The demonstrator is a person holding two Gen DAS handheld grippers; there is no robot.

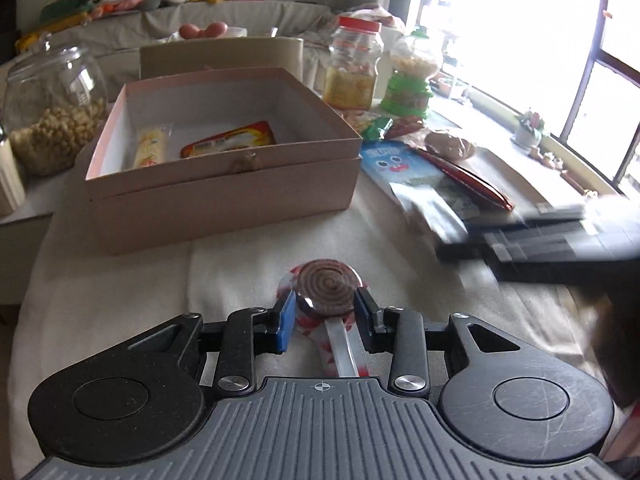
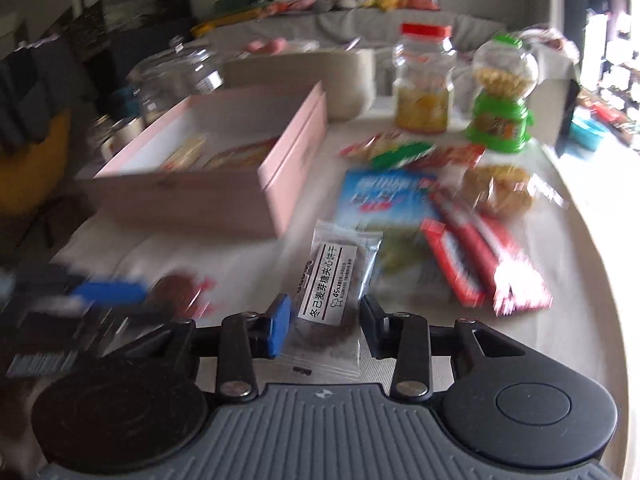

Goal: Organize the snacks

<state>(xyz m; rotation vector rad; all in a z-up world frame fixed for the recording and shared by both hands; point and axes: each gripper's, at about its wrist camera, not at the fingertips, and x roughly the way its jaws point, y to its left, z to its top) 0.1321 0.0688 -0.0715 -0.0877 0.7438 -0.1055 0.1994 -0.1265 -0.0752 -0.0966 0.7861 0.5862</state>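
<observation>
Left gripper (image 1: 325, 312) pinches 1 swirl lollipop (image 1: 329, 293); right gripper (image 2: 323, 330) narrowly straddles 1 cookie packet (image 2: 334, 292), grip unclear. Pink box (image 1: 224, 200) holds 2 snacks.

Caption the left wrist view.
Left gripper closed around a spiral lollipop on the cloth, before the open pink box.

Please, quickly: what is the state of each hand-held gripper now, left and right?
Left hand-held gripper: closed on the spiral lollipop.
Right hand-held gripper: around the clear cookie packet; whether its pads press cannot be told.
</observation>
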